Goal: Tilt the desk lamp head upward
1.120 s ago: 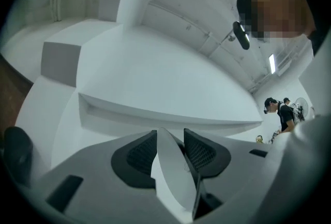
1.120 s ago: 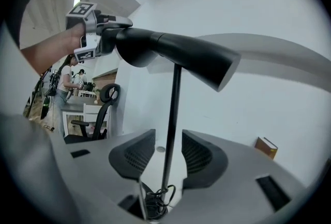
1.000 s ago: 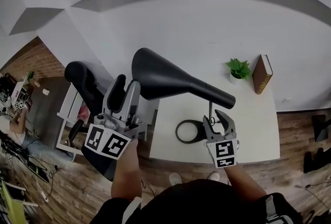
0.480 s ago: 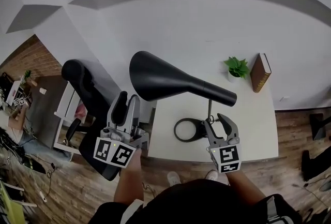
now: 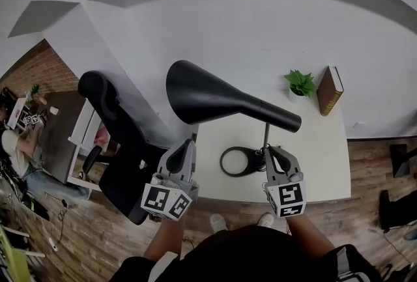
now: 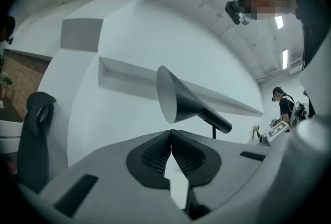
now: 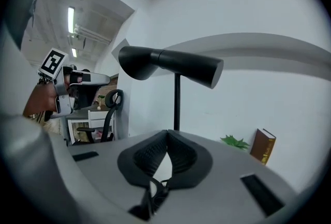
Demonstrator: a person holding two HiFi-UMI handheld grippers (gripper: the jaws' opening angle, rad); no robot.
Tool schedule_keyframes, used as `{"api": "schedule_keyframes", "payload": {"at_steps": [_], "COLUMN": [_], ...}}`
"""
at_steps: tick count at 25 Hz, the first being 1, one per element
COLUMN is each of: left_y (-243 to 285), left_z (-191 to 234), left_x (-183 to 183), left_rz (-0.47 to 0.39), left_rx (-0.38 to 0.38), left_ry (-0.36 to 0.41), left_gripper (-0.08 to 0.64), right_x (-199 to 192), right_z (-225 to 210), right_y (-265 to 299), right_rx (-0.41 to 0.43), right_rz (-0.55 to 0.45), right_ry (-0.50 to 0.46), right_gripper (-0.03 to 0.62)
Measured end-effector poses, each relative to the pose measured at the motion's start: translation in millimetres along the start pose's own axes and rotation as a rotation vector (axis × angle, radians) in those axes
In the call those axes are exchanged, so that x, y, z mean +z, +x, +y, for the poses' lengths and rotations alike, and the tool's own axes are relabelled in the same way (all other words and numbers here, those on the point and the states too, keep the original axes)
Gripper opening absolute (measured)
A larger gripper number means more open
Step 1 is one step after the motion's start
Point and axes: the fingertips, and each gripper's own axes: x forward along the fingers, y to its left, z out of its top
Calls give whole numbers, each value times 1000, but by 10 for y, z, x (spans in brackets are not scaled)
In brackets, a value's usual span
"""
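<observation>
Left hand-held gripper (image 5: pixel 189 144) and right hand-held gripper (image 5: pixel 271 152): jaws just closed together, empty; lamp head (image 5: pixel 215 99) hides the tabletop (image 5: pixel 319 160) far-left corner; lamp base (image 5: pixel 232 161) partly covered by the right one

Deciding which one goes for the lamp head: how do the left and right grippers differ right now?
The left gripper is off the desk's left edge, near the chair; the right gripper is over the desk's front, by the lamp base. The left gripper faces the lamp head, the right gripper the pole. Both have just closed, shut on nothing.
</observation>
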Motion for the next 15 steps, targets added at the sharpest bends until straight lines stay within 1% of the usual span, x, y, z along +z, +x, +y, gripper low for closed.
{"api": "schedule_keyframes", "payload": {"at_steps": [5,9,15], "left_y": [51,109,157], "left_z": [-207,-317,-312], "left_x": [-277,-366,-443], "left_rz": [90,113,132], "left_rx": [-68,-104,-110], "left_ry": [24,50,62], "left_gripper": [8,8,8], "right_x": [-33,-47,-46], "right_z": [33,11,-18], "right_y": [-26,-33,-24], "right_rx": [19,11,-6], "right_rz": [42,50,54], "right_ry": [-44,-50,-63], "right_gripper": [0,0,0]}}
